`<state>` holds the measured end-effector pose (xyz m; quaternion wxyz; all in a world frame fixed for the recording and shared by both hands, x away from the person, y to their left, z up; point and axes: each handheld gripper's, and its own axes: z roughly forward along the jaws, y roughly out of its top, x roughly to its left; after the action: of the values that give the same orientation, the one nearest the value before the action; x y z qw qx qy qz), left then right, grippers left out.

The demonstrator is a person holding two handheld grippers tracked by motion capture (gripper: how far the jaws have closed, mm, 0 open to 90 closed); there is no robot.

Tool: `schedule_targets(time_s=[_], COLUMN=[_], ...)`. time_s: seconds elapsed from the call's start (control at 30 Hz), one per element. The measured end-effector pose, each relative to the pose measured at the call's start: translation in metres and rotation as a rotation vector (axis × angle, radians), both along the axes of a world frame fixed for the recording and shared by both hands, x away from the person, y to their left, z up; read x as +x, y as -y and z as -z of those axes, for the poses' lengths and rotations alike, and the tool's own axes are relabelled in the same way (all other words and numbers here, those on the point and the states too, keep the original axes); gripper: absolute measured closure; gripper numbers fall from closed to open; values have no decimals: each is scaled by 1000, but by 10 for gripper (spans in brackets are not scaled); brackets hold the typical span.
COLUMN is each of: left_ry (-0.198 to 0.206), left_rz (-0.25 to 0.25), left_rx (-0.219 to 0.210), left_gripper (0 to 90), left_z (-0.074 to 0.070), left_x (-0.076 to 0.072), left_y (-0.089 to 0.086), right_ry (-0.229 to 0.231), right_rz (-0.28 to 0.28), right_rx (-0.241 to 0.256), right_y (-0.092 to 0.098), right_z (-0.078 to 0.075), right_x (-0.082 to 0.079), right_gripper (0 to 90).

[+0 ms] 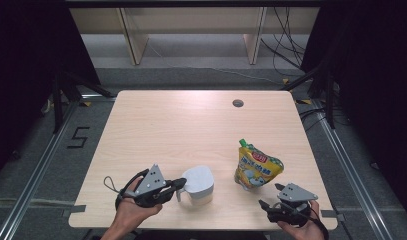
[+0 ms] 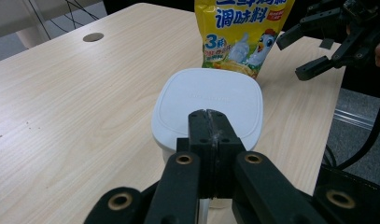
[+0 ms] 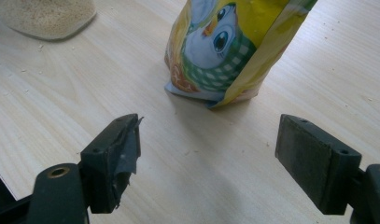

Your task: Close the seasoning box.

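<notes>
In the high view the left hand-held gripper [image 1: 177, 186] sits in the lower left of the frame, low over the near edge of the tabletop [image 1: 191, 125], with its tips at the left side of a white lidded container [image 1: 198, 183]. The container stands just left of centre near the bottom of the frame. In the left gripper view the two black jaws are pressed together with no gap between them, right at the near rim of the container's white lid [image 2: 211, 100]; whether they pinch a handle or tab there cannot be told, since the jaws hide that spot. In the right gripper view, the upper left corner shows the container's clear lower wall [image 3: 47, 16] with a pale grainy filling.

A yellow spouted pouch [image 1: 256, 167] stands upright in the lower right of the high view, near the container but apart from it (its print shows a cartoon chick and blue lettering).

The right hand-held gripper [image 1: 272, 196] is in the lower right corner of the high view, held in a hand [image 1: 300, 227], just below the pouch and not touching it. In the right gripper view its jaws stand wide apart with bare tabletop between them, and the pouch rises beyond them at the top centre of the frame.
</notes>
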<state>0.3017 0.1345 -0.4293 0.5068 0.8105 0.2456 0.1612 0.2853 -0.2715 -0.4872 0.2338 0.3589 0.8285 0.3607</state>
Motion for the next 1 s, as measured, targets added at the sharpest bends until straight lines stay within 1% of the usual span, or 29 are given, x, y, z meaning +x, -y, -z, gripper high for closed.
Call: schedule_targets(time_s=[0.03, 0.07, 0.1, 0.17, 0.2, 0.23, 0.27, 0.3, 0.33, 0.37, 0.4, 0.43, 0.47, 0.5, 0.53, 0.57, 0.6, 0.63, 0.67, 0.7, 0.73, 0.77, 0.8, 0.83, 0.87, 0.9, 0.93, 0.97, 1.0], left_ry=[-10, -1, -19, -16, -26, -24, -33, -30, -47, -46, -45, -48, -37, -42, -38, -38, -55, -55, -50, -56, -63, -51, -60, -63, -74, -78, -68, -72, -77], left_rz=[-6, 9, -4, 3, -3, 1, 6, 11, 1, 4, 11, 11, 24, 14, 11, 11, -8, -8, -14, -24, -25, -18, -28, -29, -39, -41, -34, -30, -30], left_rx=[-9, -13, -15, -13, -12, -13, -17, -18, -28, -29, -28, -28, -21, -33, -23, -23, -44, -44, -40, -39, -47, -26, -28, -34, -18, -25, -23, -13, -13], left_gripper=[876, 867, 856, 841, 837, 832, 816, 802, 784, 763, 739, 704, 677, 659, 638, 611, 589, 568, 548, 532, 516, 501, 483, 471, 462, 449, 430, 415, 406], left_z=[0, 1, 1, 2, 3, 3, 5, 6, 7, 8, 9, 10, 11, 13, 14, 14, 18, 18, 21, 22, 24, 25, 26, 28, 28, 30, 31, 31, 33], left_x=[-1, 0, -1, -1, -3, -3, -5, -5, -7, -7, -7, -8, -8, -9, -10, -10, -10, -10, -10, -11, -12, -12, -13, -14, -15, -16, -15, -15, -16], left_y=[-1, -3, -5, -7, -9, -11, -13, -14, -15, -16, -17, -18, -20, -21, -24, -24, -27, -27, -31, -33, -35, -37, -38, -39, -40, -41, -41, -42, -43], right_ry=[0, 1, -2, 0, 0, -4, 1, -1, -2, -6, 1, -2, 0, 1, 1, -2, -2, -6, -12, -5, -2, -2, -2, -12, -19, -21, -21, -21, -22], right_rz=[0, 0, 0, -1, -1, -10, -6, -6, -8, -4, -2, -2, -3, -2, -2, 0, -1, -1, -3, -3, -1, -2, -1, -3, -4, -6, -7, -7, -7], right_rx=[1, 1, 1, 0, 1, 7, 1, 2, 1, 1, -1, 6, 2, 0, -5, -6, -4, -2, -1, -5, -6, -5, -6, -1, 5, 7, 1, 1, 3], right_y=[0, 0, 0, 1, 1, 0, 0, 0, 0, 0, 0, -1, -1, -1, -1, -1, -1, -1, -1, -1, -1, -1, -1, -1, -2, -2, -2, -2, -2], right_z=[0, 0, 0, 0, 0, 0, 0, 0, 0, 0, 0, 0, 0, 0, 0, 0, 0, 0, 0, 0, 0, 0, -1, 0, 0, 0, 0, 0, 0], right_x=[0, 0, 0, 0, 0, 1, 0, 0, 1, 0, 0, 0, 0, 0, 0, 0, 0, 0, 0, 0, 0, 0, 0, -1, -1, -1, -1, -1, -1], right_gripper=[232, 231, 231, 231, 231, 231, 231, 230, 229, 229, 229, 229, 229, 229, 229, 229, 229, 229, 229, 229, 229, 229, 229, 229, 229, 229, 229, 229, 228])
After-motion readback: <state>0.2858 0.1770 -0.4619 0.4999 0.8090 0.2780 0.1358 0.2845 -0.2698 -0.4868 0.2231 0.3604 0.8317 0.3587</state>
